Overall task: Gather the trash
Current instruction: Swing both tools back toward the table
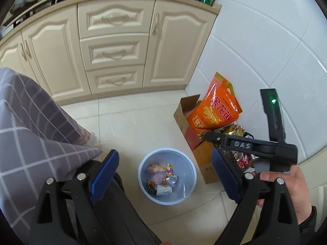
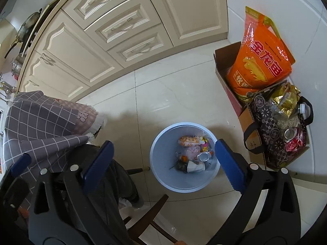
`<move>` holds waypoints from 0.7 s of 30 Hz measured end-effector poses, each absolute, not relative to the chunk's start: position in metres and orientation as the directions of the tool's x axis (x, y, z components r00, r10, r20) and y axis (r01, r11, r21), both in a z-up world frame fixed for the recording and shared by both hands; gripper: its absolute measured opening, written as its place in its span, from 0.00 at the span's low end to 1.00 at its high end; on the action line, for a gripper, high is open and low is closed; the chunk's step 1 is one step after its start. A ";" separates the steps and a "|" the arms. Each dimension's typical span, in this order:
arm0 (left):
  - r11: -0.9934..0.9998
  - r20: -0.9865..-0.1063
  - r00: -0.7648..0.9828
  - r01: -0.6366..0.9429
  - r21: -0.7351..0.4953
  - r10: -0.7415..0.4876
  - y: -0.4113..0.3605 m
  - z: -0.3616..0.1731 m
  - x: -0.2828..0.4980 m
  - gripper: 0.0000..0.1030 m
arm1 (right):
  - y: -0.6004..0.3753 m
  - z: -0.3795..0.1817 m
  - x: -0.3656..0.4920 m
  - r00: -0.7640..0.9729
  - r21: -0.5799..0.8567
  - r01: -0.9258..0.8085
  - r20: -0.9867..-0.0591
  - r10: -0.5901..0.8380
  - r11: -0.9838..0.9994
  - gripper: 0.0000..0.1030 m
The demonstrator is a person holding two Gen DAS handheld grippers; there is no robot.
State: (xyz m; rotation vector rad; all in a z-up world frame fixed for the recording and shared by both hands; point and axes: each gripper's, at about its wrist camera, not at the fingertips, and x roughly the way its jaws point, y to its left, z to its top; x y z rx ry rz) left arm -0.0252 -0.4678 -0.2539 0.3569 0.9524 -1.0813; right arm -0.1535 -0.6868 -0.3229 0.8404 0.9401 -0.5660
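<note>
Over on the left of the left gripper, a grey checked cloth hangs down and brushes against the outer side of its left finger. That is the first risk: I judge the drape could snag in the linkage if the claw swings that way. The claw itself is spread wide, nothing between the blue pads.

Straight ahead and below, framed between the fingers, sits the pale blue bin on the tiled floor, with wrappers and a crushed can already lying inside. The trash is in the bin; nothing is pinched.

To the right, the person's hand holds the other tool close beside the left claw's right finger. I judge the two could knock together, being so near.

The right wrist view adds what the left one lacks. The right gripper is likewise spread and empty above the bin, its right pad overlapping the rim. Below it a dark wooden chair shows, a leg near the bin, which a low reach could strike. Right of the claw, a patterned tote holds bottles and foil, fully visible here, beside the orange bag in its cardboard box. Whether those count as trash I cannot tell.
</note>
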 end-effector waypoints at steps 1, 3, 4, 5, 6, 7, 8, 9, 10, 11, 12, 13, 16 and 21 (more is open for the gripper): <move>0.459 -0.793 0.144 0.869 -0.185 -0.592 -0.466 -0.249 -0.026 0.87 | -0.685 -0.320 -0.152 0.491 0.372 0.735 -0.868 -0.067 0.567 0.94; 0.459 -0.783 0.153 0.869 -0.185 -0.604 -0.461 -0.241 -0.026 0.87 | -0.683 -0.316 -0.149 0.498 0.374 0.728 -0.865 -0.069 0.574 0.94; 0.460 -0.779 0.156 0.869 -0.185 -0.607 -0.460 -0.239 -0.027 0.87 | -0.682 -0.312 -0.147 0.503 0.374 0.724 -0.862 -0.071 0.579 0.94; 0.461 -0.774 0.159 0.868 -0.186 -0.612 -0.458 -0.235 -0.027 0.87 | -0.680 -0.308 -0.146 0.508 0.377 0.720 -0.858 -0.072 0.583 0.94; 0.462 -0.771 0.162 0.867 -0.187 -0.616 -0.457 -0.232 -0.027 0.87 | -0.679 -0.302 -0.144 0.518 0.382 0.714 -0.852 -0.075 0.588 0.94; 0.463 -0.764 0.166 0.866 -0.190 -0.624 -0.453 -0.228 -0.026 0.87 | -0.678 -0.297 -0.142 0.525 0.384 0.709 -0.847 -0.079 0.592 0.94; 0.465 -0.758 0.170 0.865 -0.192 -0.629 -0.450 -0.224 -0.026 0.87 | -0.677 -0.291 -0.139 0.534 0.388 0.702 -0.841 -0.081 0.598 0.94; 0.468 -0.753 0.176 0.863 -0.192 -0.634 -0.447 -0.220 -0.025 0.87 | -0.674 -0.284 -0.136 0.544 0.391 0.693 -0.835 -0.084 0.606 0.94; 0.472 -0.745 0.186 0.861 -0.190 -0.640 -0.442 -0.214 -0.024 0.87 | -0.672 -0.279 -0.132 0.552 0.391 0.684 -0.829 -0.086 0.615 0.94; 0.477 -0.738 0.197 0.859 -0.187 -0.645 -0.437 -0.209 -0.023 0.87 | -0.669 -0.271 -0.128 0.561 0.390 0.673 -0.823 -0.090 0.628 0.94; 0.485 -0.727 0.214 0.855 -0.183 -0.653 -0.431 -0.202 -0.020 0.87 | -0.665 -0.261 -0.122 0.573 0.390 0.658 -0.814 -0.093 0.644 0.94; 0.492 -0.717 0.229 0.852 -0.180 -0.659 -0.424 -0.196 -0.017 0.87 | -0.661 -0.253 -0.116 0.586 0.392 0.644 -0.805 -0.094 0.657 0.94; 0.524 -0.685 0.283 0.835 -0.169 -0.671 -0.402 -0.176 -0.005 0.87 | -0.647 -0.227 -0.098 0.624 0.398 0.597 -0.776 -0.091 0.696 0.94; 0.605 -0.627 0.392 0.780 -0.162 -0.673 -0.352 -0.143 0.022 0.88 | -0.612 -0.184 -0.060 0.691 0.411 0.499 -0.720 -0.063 0.763 0.94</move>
